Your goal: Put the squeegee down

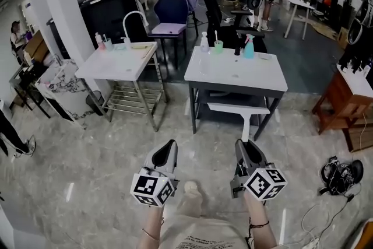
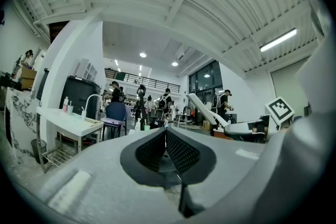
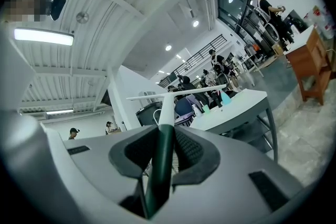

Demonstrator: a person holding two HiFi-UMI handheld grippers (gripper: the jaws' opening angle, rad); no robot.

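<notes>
The squeegee [image 1: 239, 108] has a white blade and a white neck that runs into a dark green handle. My right gripper [image 1: 247, 146] is shut on that handle and holds the blade out level, in front of the white table [image 1: 233, 74]. In the right gripper view the green handle [image 3: 160, 157] runs between the pads and the blade [image 3: 178, 93] crosses above them. My left gripper [image 1: 169, 147] is beside it on the left, shut and holding nothing; its pads [image 2: 178, 149] meet at the tip. The left gripper view also shows the squeegee [image 2: 206, 108] off to the right.
On the table stand a teal spray bottle [image 1: 249, 46], a green cup [image 1: 218, 46] and a white bottle [image 1: 204, 42]. A sink table [image 1: 113, 67] is at the left, a wooden stand [image 1: 344, 99] at the right. Cables and a headset [image 1: 340, 175] lie on the floor. People stand at the back.
</notes>
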